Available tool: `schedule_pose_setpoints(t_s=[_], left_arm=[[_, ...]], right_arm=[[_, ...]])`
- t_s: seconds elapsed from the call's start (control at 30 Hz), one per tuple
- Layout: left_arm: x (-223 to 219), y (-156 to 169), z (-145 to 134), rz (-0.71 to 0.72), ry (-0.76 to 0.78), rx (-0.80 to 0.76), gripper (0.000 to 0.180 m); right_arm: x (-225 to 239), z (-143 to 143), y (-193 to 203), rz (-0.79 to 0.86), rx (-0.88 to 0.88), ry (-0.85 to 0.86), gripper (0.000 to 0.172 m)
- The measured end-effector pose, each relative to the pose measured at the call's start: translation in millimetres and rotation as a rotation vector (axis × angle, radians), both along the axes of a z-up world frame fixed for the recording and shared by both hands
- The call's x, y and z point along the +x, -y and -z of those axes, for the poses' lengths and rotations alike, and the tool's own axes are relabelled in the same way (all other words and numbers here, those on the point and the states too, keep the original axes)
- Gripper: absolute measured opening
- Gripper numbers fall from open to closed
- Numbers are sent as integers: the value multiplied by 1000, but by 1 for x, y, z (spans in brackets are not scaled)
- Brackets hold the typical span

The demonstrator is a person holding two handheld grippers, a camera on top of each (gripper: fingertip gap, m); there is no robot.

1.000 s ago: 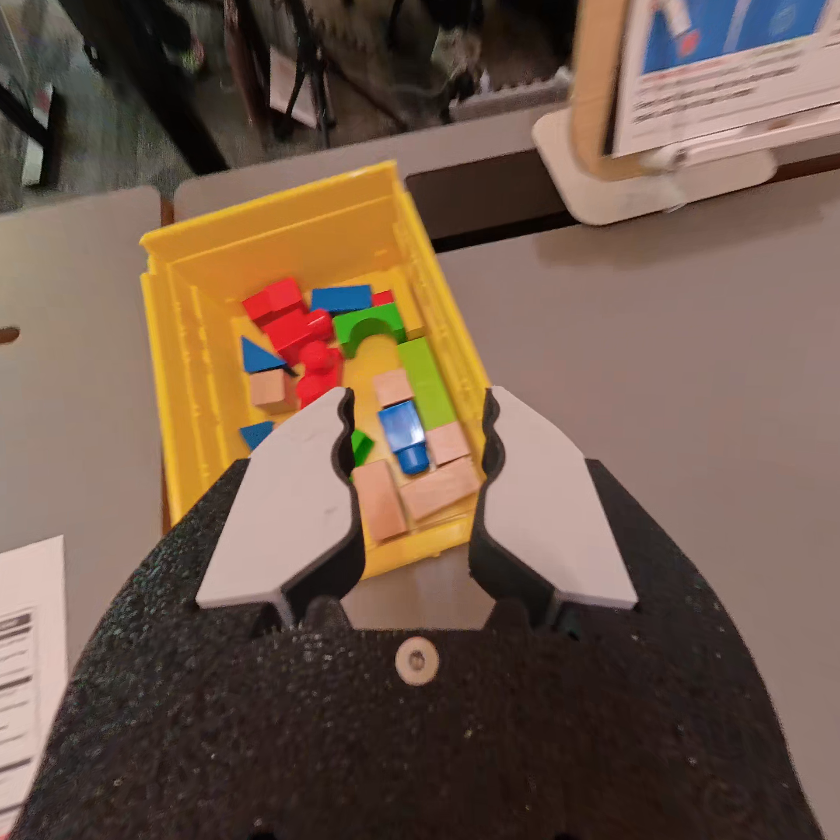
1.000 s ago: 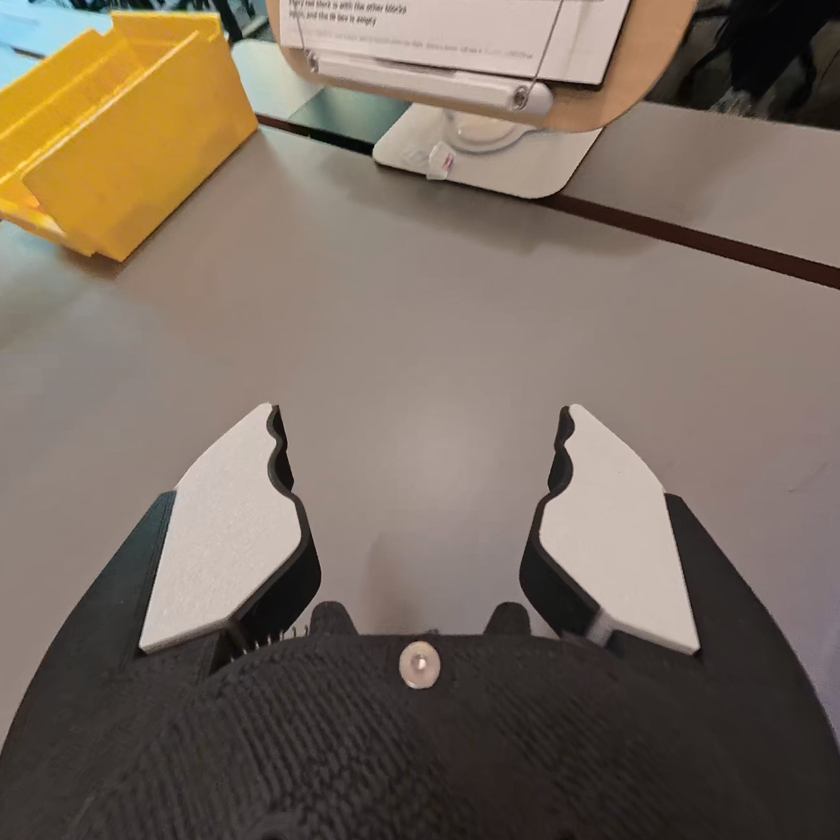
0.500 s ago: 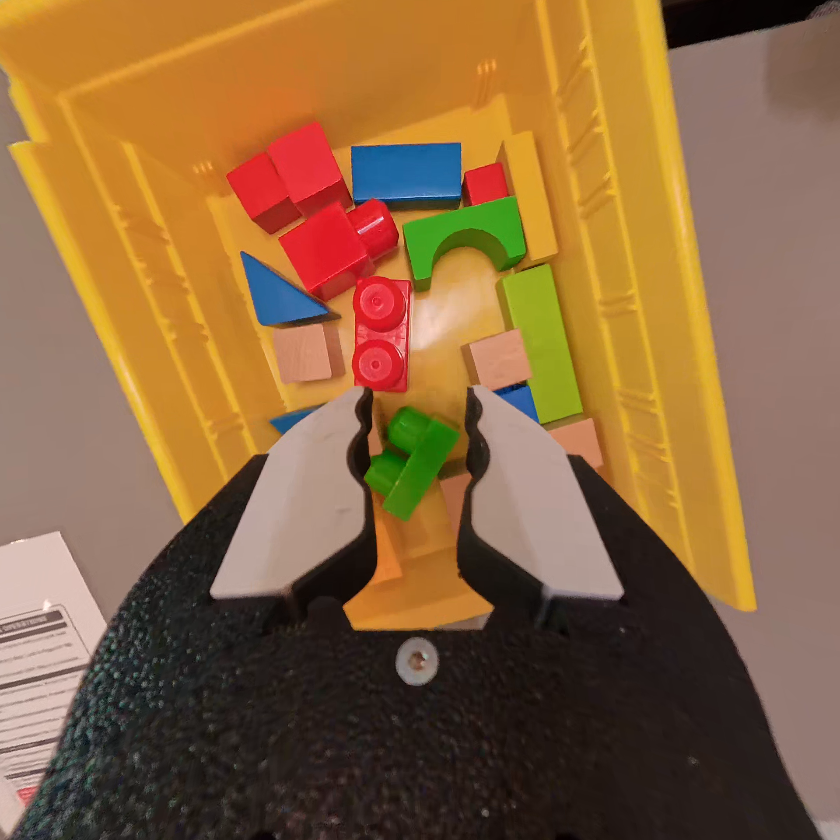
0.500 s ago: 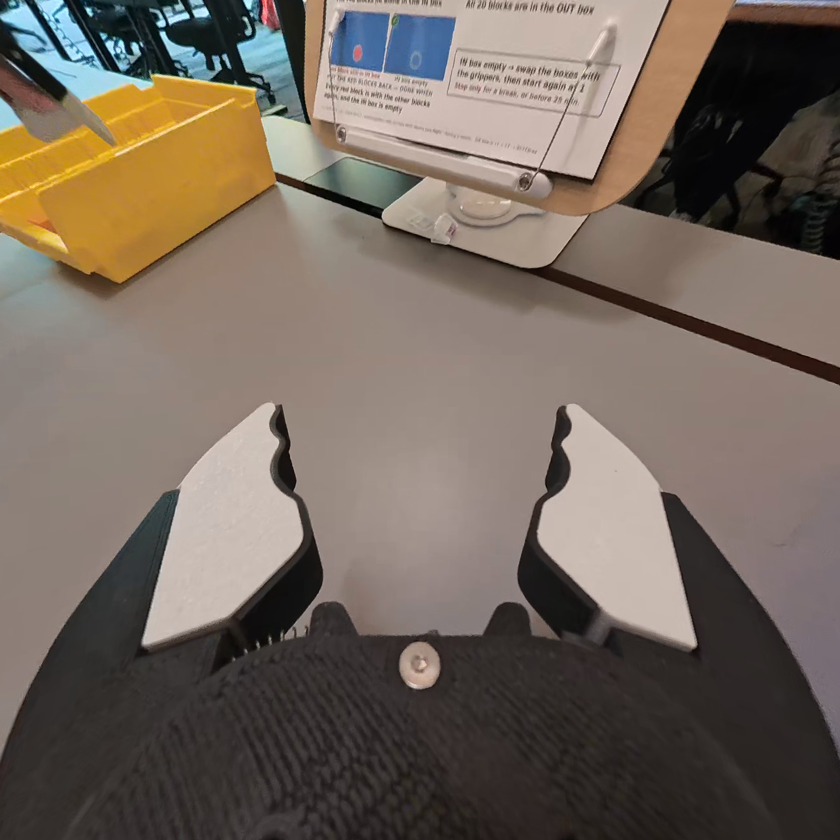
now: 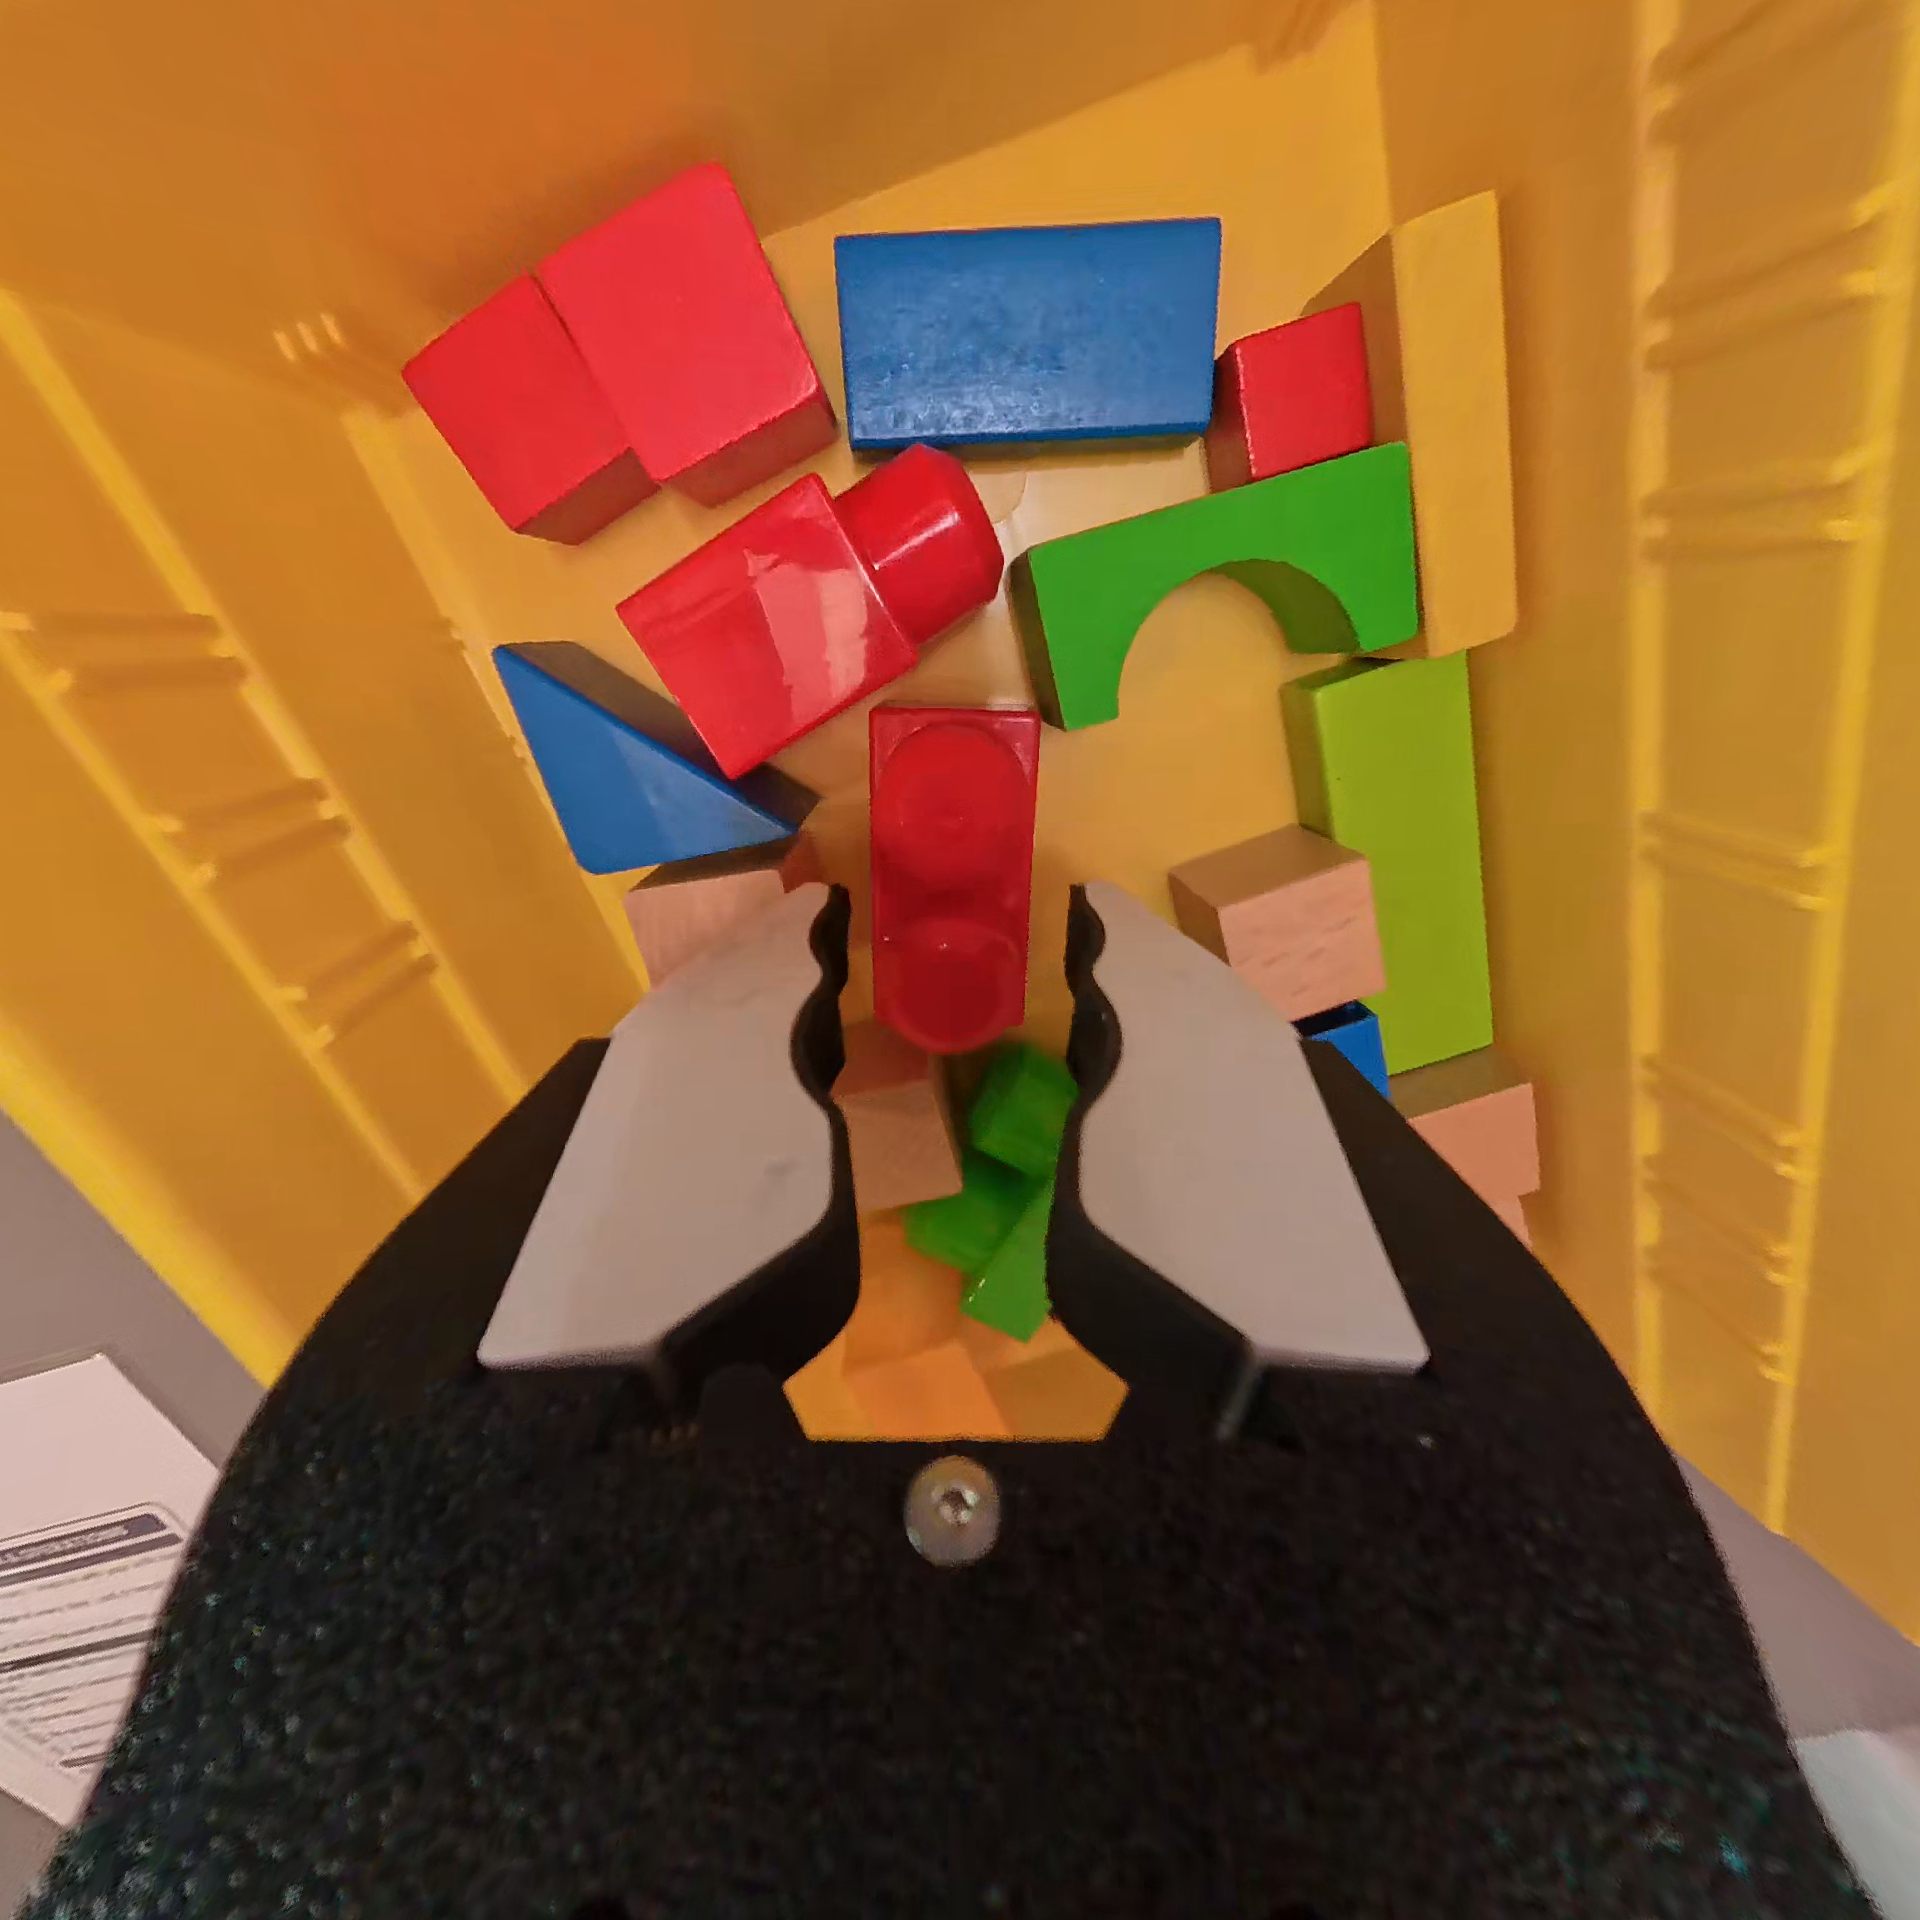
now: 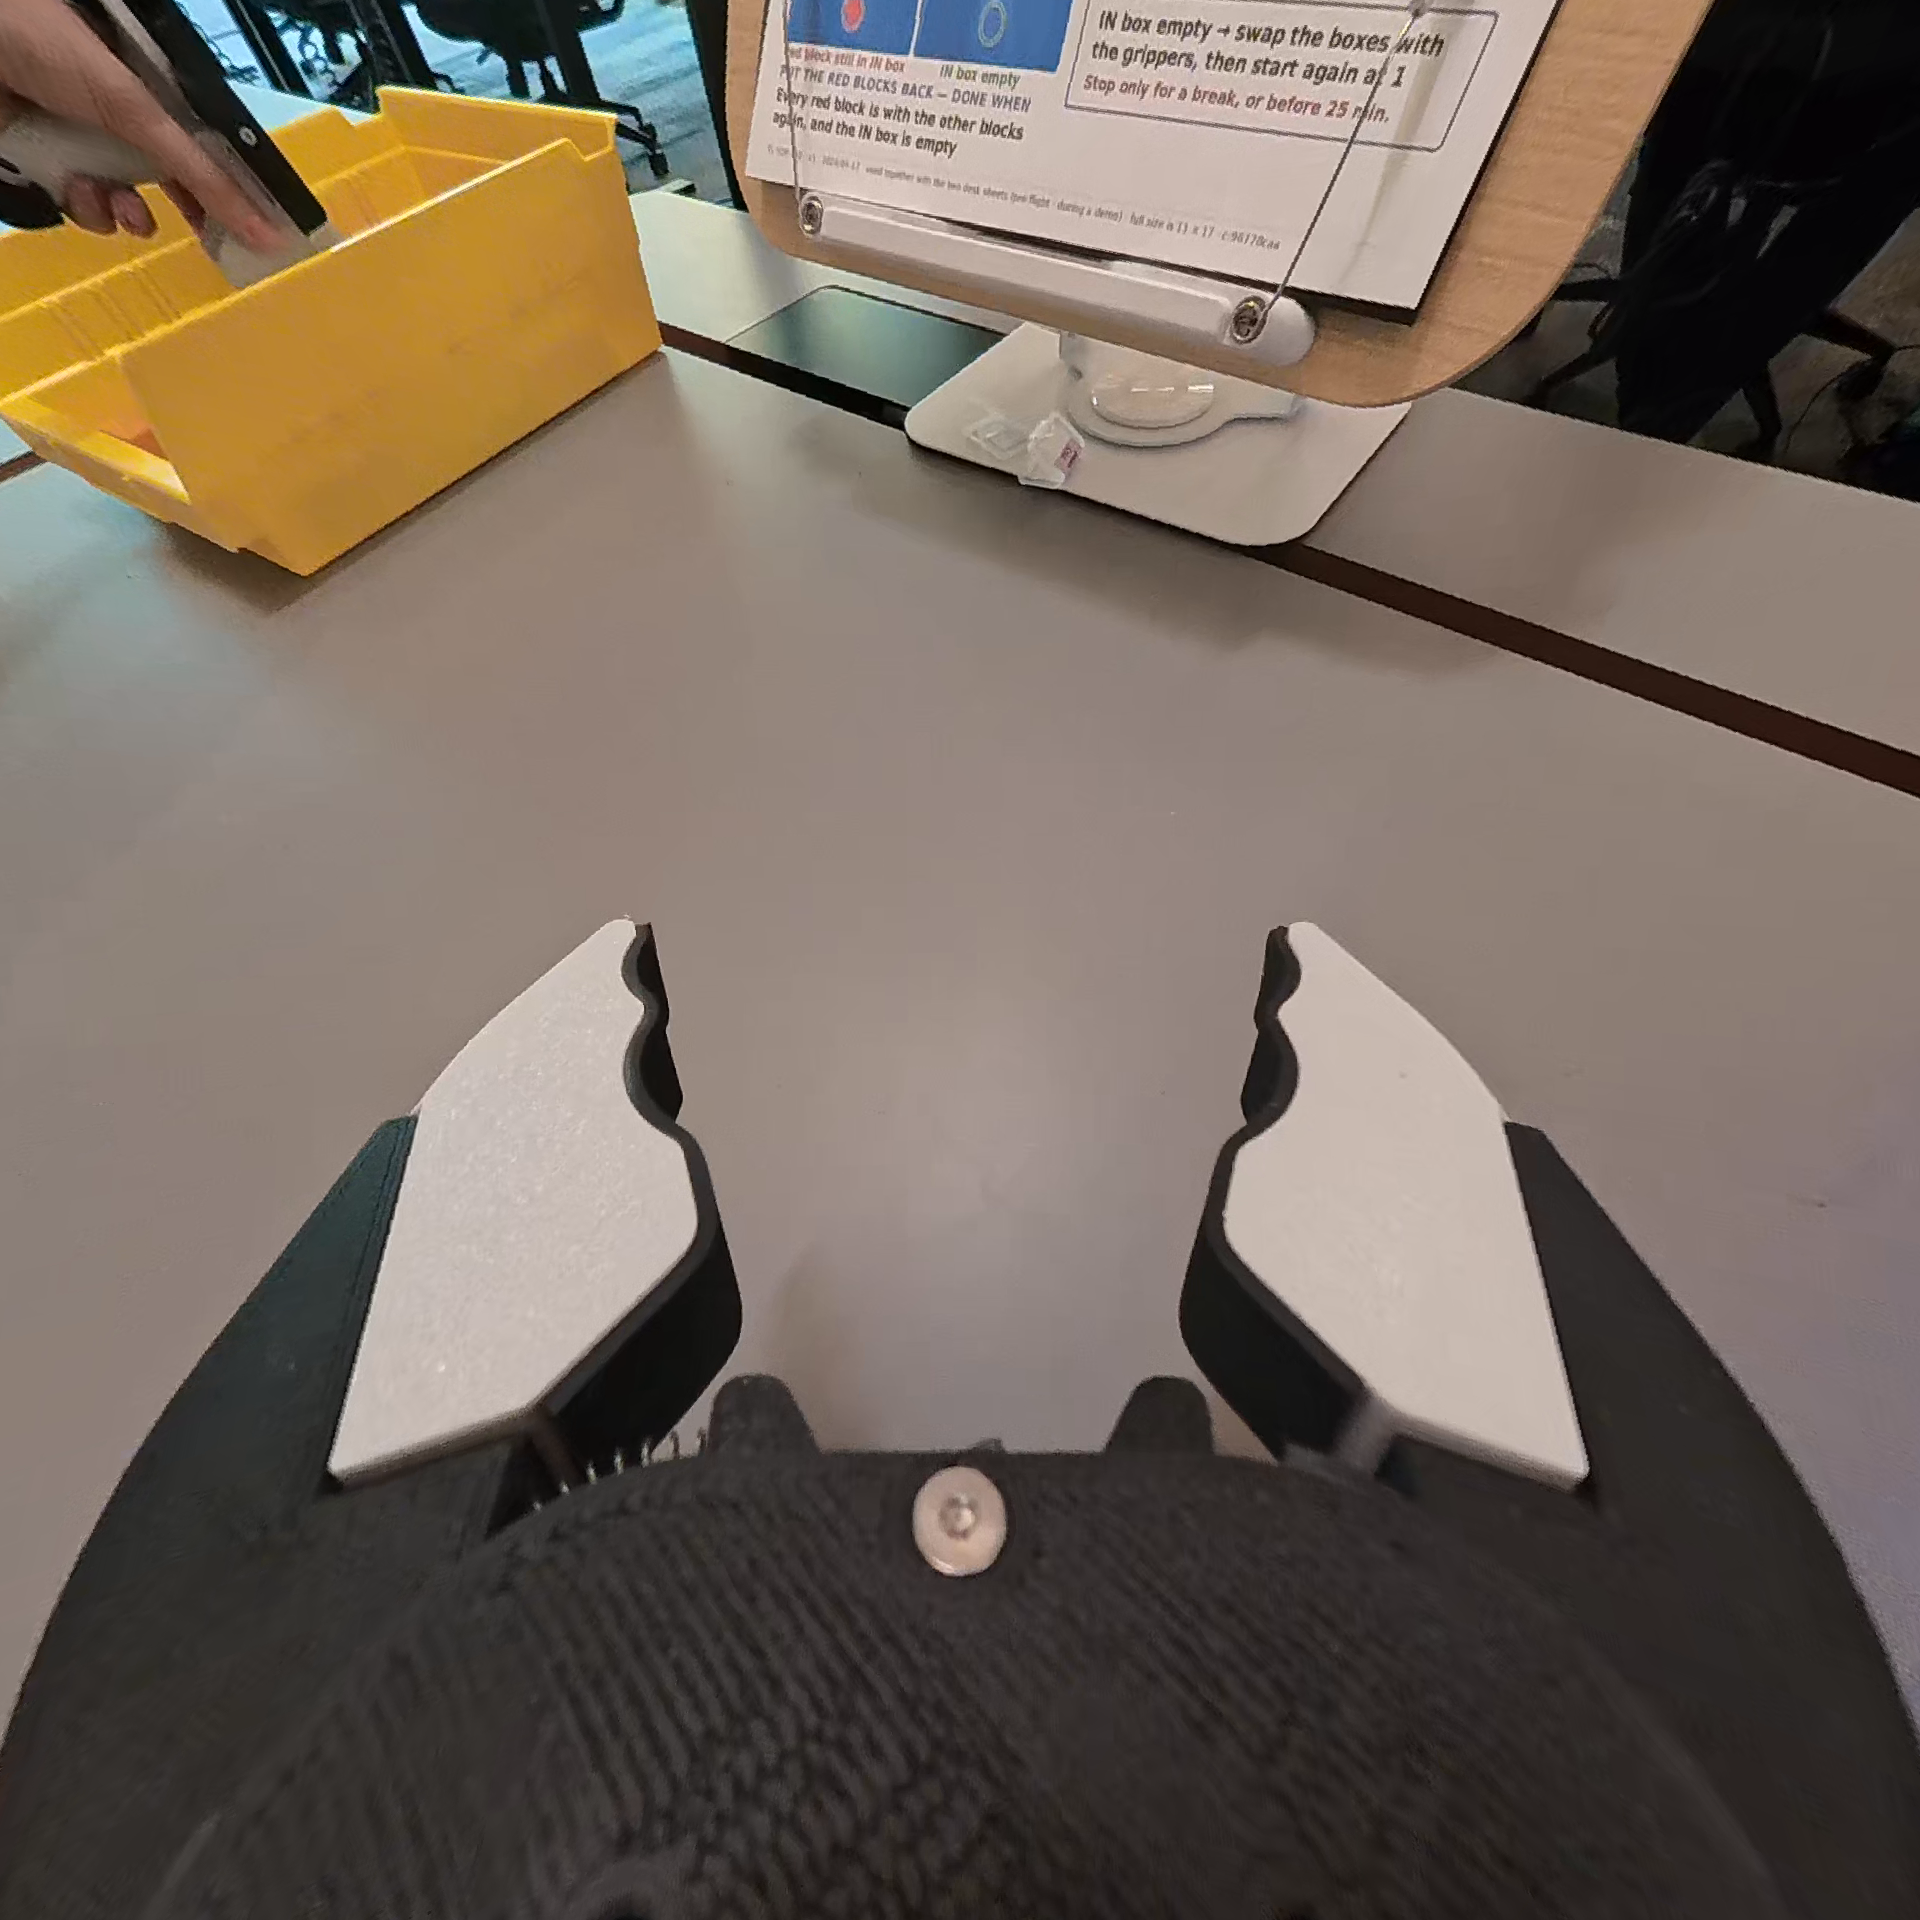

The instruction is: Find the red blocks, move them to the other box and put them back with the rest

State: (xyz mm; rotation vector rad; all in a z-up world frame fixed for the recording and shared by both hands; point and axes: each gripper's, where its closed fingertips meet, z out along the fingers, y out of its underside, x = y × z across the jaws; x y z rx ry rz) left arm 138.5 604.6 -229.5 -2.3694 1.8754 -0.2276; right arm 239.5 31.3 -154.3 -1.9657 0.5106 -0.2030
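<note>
My left gripper (image 5: 956,935) straddles the red brick (image 5: 951,883), pads apart from it. Next: close, then lift. Right gripper (image 6: 961,977) at 6 o'clock gapes, bare.

Glossy red plastic brick (image 5: 951,883), matt wooden blocks (image 5: 1029,332), yellow plastic bin (image 5: 208,582)

Box (image 5: 260,520): bright yellow, ribbed walls.
Studded brick (image 5: 951,883) between my fingers (image 5: 717,1122): glossy red.
Cubes, upper left of the frame (image 5: 634,353): matte red.
Flat slab (image 5: 1029,332): blue.
Wedge (image 5: 634,769): blue.
Arch (image 5: 1216,582): green.
Long bar (image 5: 1403,852): lime green.
Cube at right (image 5: 1288,925): bare pale wood.
My fingers: grey faces, black pads.
Worktop (image 6: 935,727): plain grey.
</note>
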Motion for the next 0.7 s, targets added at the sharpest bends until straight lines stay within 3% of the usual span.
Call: schedule_pose_setpoints(t_s=[0.13, 0.33, 0.5, 0.6, 0.7], left_arm=[[-3, 5, 9, -10, -20, -61, 42], [-20, 1, 29, 3, -163, 1, 42], [-14, 1, 30, -38, -89, -7, 35], [-13, 1, 24, -13, -38, 10, 35], [-11, 0, -6, 19, 40, 63, 35]], right_arm=[[0, 5, -2, -5, -13, -2, 108], [0, 6, -13, -31, -16, -9, 108], [0, 10, -14, -36, -38, 0, 108], [-2, 8, -16, -47, -14, -9, 105], [-6, 4, -22, -93, 2, -11, 101]])
